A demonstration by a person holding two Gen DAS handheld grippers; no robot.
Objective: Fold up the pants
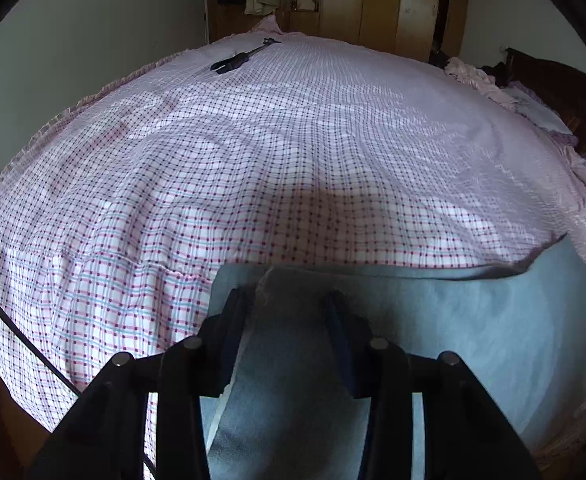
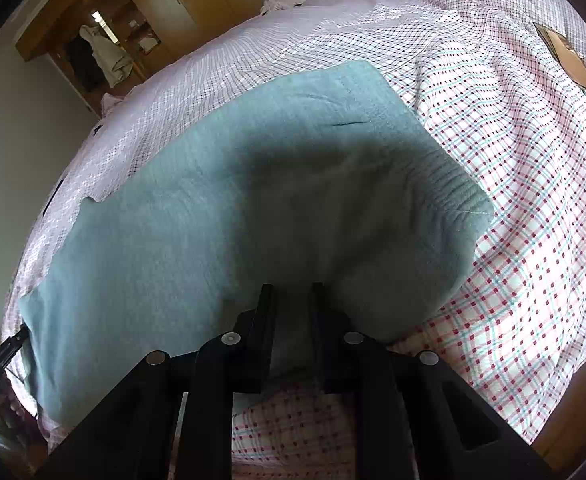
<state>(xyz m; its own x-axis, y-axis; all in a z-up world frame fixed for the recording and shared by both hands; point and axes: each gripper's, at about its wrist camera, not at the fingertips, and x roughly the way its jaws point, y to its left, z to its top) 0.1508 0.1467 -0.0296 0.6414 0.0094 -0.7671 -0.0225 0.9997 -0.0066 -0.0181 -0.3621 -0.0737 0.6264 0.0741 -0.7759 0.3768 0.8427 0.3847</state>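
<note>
Your left gripper (image 1: pixel 289 296) has its jaws partly spread with a raised fold of the grey-blue soft knit pants (image 2: pixel 229 184) standing between them; from the left wrist view you cannot tell whether the pads actually press on that fold. Your right gripper (image 2: pixel 291 286) has its jaws pressed nearly together, pinching the near edge of the same cloth close to the gathered elastic waistband (image 2: pixel 453 188).

The pants lie spread across the near part of the bed (image 1: pixel 293 140), on its pink, red and blue checked cover, waistband to the right and legs running off to the left.

The likely trouble is on your left: if that fold is only loosely caught, it may slip out as you lift, and the leg end would drop back crooked. On the right, the pinch looks thin, so a sharp pull could strip the cloth free or drag the whole garment instead of folding it. You could also catch the checked cover along with the pants, since the cover is soft and rumpled just under the jaws, and then the cover would lift with them.

Farther out, a black slim tool (image 1: pixel 239 60) lies near the far left edge of the bed, and a flat brown cardboard piece (image 2: pixel 565 60) rests far right with a red cord running from it. A heap of pink bedding (image 1: pixel 477 80) sits at the far right. All are well apart from the pants, so nothing blocks the fold
</note>
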